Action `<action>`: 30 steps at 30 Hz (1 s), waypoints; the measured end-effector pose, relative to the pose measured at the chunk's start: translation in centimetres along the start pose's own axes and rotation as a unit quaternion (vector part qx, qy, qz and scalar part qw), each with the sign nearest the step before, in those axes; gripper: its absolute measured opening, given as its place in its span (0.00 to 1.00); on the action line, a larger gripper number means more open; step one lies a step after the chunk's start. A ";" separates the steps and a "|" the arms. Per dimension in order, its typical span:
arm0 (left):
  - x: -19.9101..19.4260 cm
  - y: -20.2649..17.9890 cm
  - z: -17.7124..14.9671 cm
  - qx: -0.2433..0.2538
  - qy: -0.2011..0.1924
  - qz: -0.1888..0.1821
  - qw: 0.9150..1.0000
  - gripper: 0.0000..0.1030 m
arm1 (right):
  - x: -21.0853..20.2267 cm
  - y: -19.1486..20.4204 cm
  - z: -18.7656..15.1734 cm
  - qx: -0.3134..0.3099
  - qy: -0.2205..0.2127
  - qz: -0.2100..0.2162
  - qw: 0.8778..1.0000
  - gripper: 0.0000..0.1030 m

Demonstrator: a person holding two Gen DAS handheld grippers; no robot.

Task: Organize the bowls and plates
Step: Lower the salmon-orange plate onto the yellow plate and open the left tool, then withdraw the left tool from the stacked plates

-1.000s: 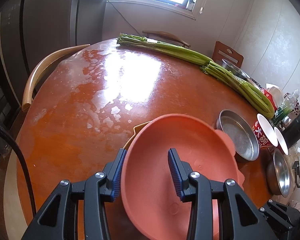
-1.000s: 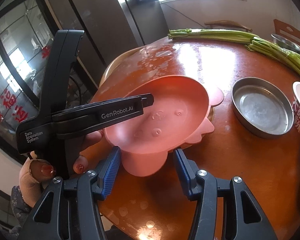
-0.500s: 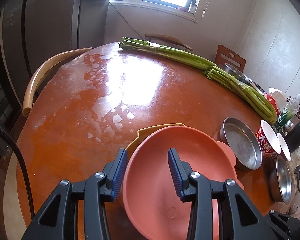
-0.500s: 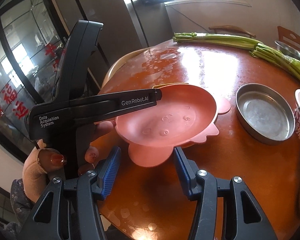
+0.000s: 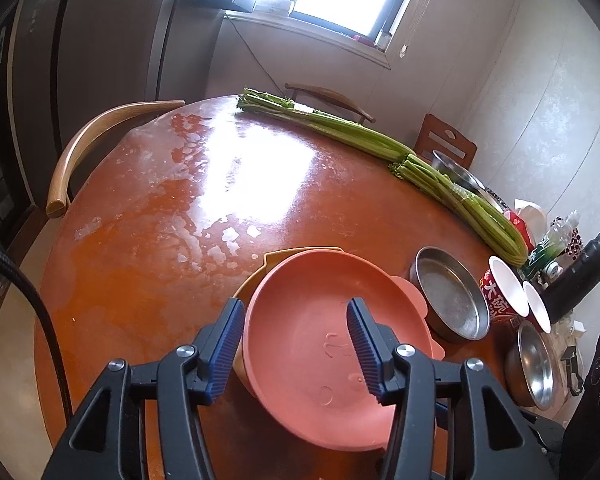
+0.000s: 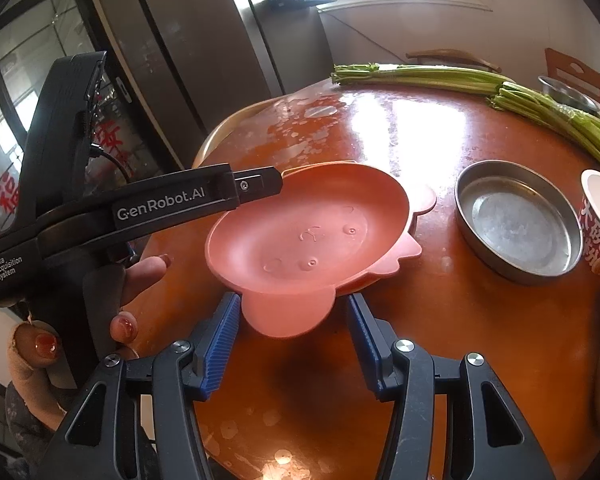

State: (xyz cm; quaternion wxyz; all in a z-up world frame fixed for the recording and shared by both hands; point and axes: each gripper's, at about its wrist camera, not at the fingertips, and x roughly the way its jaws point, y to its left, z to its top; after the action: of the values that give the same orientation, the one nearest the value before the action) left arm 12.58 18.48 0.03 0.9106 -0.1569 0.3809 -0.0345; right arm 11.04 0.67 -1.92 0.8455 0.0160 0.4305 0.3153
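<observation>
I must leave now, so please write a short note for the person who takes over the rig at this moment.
Left gripper: jaws opening, rim of the pink plate between them.
Right gripper: shut, the plate's front tab at its tips; grip unclear.
The pink plate appears to sit on the yellow plate.
Done: these two stacked.
Left: free both grippers, then probably sort the steel pan and steel bowl beside them.
</observation>
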 end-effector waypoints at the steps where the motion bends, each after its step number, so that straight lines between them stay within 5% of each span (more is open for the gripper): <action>1: -0.2 0.0 0.0 -0.001 -0.002 0.001 1.000 0.52 | -0.1 0.1 -0.1 0.000 0.000 -0.001 1.000 0.55; 15: -3.1 0.6 -1.2 -0.004 -0.024 0.020 1.000 0.57 | -1.0 -0.1 -0.1 0.005 -0.010 0.001 1.000 0.55; 30: -6.1 -3.2 -2.2 0.020 -0.049 0.023 0.998 0.65 | -5.2 -1.8 -0.6 0.023 -0.052 -0.005 0.998 0.55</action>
State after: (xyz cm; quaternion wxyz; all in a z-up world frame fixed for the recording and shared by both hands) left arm 6.86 16.02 3.77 0.9316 -0.1312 0.3387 -0.0135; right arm 9.34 -3.80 0.92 0.8677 0.0502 0.3932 0.3001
